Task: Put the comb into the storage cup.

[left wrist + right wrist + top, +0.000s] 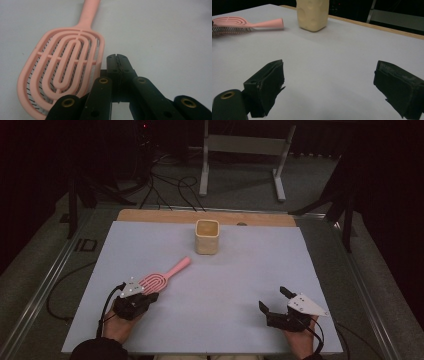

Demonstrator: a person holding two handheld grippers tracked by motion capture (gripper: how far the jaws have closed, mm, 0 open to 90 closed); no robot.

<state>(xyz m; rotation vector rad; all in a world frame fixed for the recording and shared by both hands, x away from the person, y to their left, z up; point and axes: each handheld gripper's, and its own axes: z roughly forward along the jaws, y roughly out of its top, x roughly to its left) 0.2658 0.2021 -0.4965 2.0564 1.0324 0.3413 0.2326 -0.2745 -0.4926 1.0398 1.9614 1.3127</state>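
A pink vented hairbrush (pixel 165 274) lies on the white table (pixel 225 280), handle pointing up and right toward a cream square cup (pixel 207 236). My left gripper (pixel 153 296) is at the brush's head end, on its right side. In the left gripper view its jaws (pixel 117 62) are pressed together with nothing between them, and the hairbrush (pixel 62 70) lies just to their left. My right gripper (pixel 272 299) rests near the table's front right with its jaws wide apart. Nothing is between the right gripper's (pixel 327 82) jaws, and the hairbrush (pixel 242 23) and cup (pixel 312 15) lie far beyond.
A wooden board edge (pixel 165 216) shows behind the white sheet. Beyond the table stand a grey metal frame (pixel 240 150) and loose cables (pixel 170 190) on the floor. Metal rails (pixel 45 280) run along both sides of the table.
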